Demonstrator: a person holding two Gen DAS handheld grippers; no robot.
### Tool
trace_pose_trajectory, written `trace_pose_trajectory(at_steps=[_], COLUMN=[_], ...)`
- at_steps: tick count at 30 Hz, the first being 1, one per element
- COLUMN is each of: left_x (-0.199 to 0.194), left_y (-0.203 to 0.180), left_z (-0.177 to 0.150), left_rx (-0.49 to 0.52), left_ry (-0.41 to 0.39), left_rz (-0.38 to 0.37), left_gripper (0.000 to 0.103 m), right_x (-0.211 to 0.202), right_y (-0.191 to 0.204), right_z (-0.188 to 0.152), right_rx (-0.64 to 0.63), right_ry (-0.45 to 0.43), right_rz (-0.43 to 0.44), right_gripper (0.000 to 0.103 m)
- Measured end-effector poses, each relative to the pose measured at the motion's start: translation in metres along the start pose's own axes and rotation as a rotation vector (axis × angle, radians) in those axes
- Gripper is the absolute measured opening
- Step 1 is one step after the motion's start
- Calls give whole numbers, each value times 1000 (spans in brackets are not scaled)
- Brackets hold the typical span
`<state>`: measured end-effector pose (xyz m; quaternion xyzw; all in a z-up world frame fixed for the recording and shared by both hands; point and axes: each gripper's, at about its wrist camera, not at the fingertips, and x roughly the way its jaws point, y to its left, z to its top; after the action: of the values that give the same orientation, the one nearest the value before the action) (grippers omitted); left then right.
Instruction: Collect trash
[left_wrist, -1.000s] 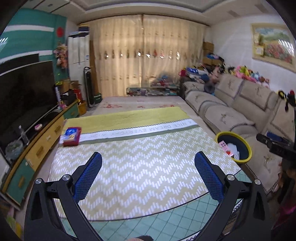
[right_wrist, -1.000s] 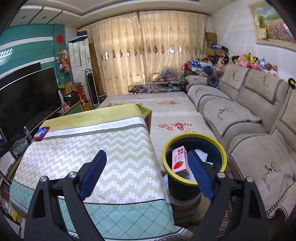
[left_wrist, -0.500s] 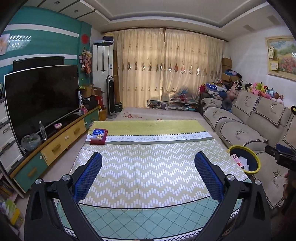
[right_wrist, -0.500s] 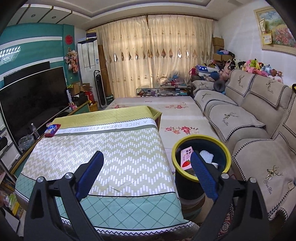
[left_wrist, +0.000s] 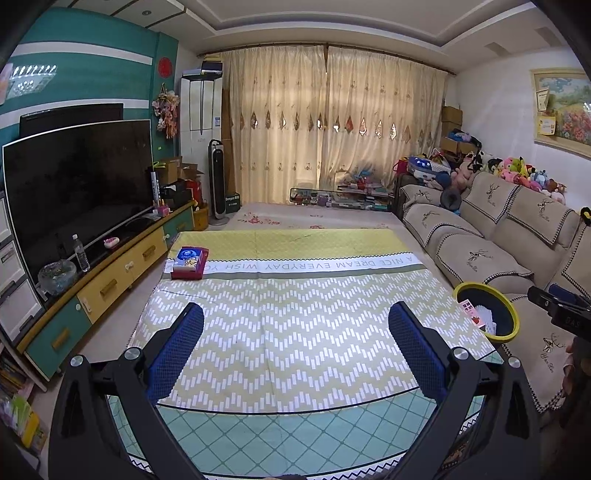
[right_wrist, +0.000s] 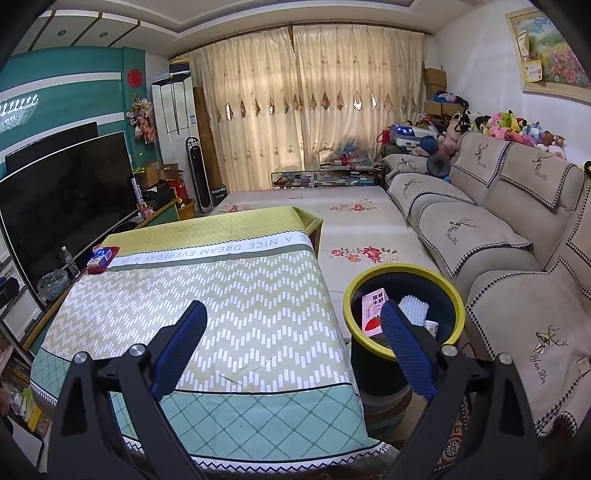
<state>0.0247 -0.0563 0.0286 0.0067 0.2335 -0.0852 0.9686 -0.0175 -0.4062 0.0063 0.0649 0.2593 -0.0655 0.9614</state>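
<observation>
Cloth-covered tabletop (left_wrist: 295, 332) mid-frame, tissue box (left_wrist: 189, 262) upper left with long axis pointing away, bin (right_wrist: 402, 325) lower right, left gripper (left_wrist: 295, 347) and right gripper (right_wrist: 291, 339) jaws spread, empty.

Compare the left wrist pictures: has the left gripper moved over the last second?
Yes. The left gripper has pulled back and risen: the television and more of the near table edge now show.

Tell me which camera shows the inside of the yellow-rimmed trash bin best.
The right wrist view. There the trash bin sits close, and its contents show: a pink carton and white items, partly behind the right gripper. The left wrist view shows the bin small at the table's far right edge, its contents barely readable.
</observation>
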Motion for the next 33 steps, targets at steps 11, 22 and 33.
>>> trace_pose_trajectory(at_steps=[11, 22, 33], left_x=[5, 10, 13], left_y=[6, 4, 4], left_z=[-3, -5, -5], left_rx=[-14, -5, -3], left_ry=[7, 18, 28], left_rz=[20, 17, 20], left_gripper=[98, 98, 98], right_x=[8, 11, 11], right_y=[3, 5, 5], right_z=[-4, -6, -7], right_rx=[-4, 0, -1], right_ry=[9, 15, 17], right_rz=[11, 17, 19], right_gripper=[90, 90, 90])
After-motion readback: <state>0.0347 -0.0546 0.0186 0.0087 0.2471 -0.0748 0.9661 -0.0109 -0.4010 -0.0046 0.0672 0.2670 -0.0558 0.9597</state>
